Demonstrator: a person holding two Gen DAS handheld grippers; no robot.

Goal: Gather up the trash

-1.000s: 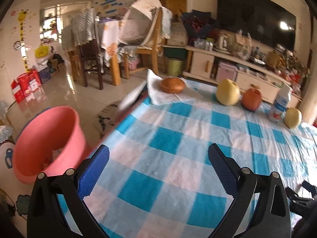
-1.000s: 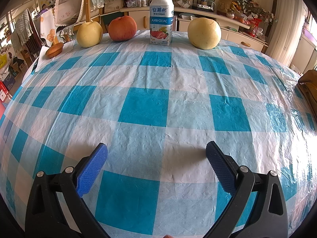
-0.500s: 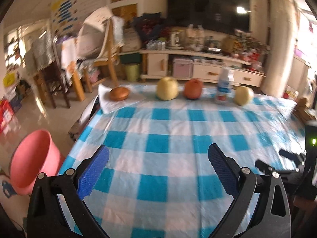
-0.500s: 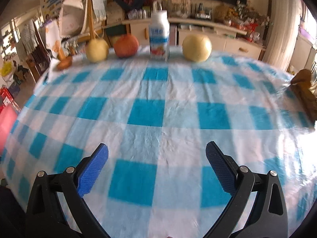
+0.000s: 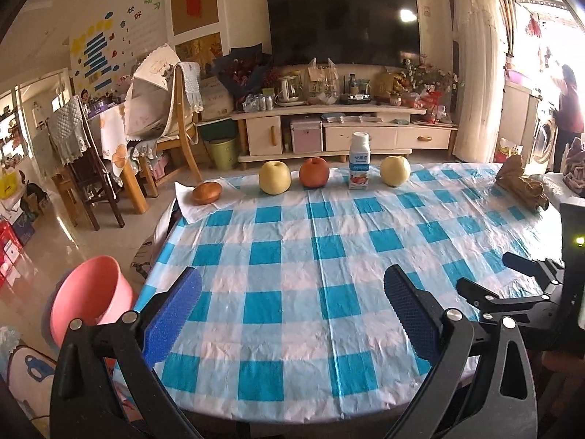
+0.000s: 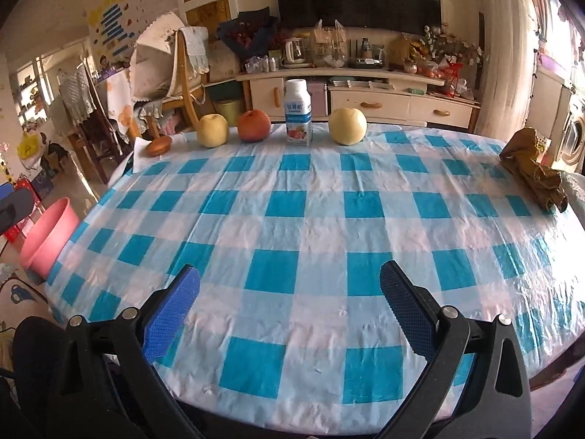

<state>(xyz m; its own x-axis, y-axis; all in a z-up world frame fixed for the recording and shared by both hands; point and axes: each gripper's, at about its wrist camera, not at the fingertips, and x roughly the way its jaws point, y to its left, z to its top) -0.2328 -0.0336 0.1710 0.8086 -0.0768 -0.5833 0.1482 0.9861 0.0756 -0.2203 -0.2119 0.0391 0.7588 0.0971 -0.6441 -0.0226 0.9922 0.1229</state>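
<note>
A pink bucket [image 5: 89,292] [image 6: 49,234] stands on the floor off the table's left edge. A crumpled brown paper bag [image 5: 521,186] [image 6: 533,172] lies at the table's right edge. On the far edge a bread roll [image 5: 207,192] [image 6: 159,145] rests on a white napkin [image 5: 190,206]. My left gripper [image 5: 292,311] hangs open over the near left of the blue-checked tablecloth [image 5: 329,256], holding nothing. My right gripper [image 6: 290,303] is open and empty over the near middle; part of it [image 5: 512,292] shows at the right of the left wrist view.
Along the far edge stand a yellow pear [image 5: 274,177], a red apple [image 5: 314,172], a milk bottle [image 5: 359,166] and another pear [image 5: 395,171]. Chairs [image 5: 172,128] and a TV cabinet [image 5: 343,128] lie beyond. A person [image 5: 568,109] stands far right.
Both grippers pulled back and rose from the table, so the whole tabletop now shows. The left view swung right, away from the pink bucket. Both stayed open.
</note>
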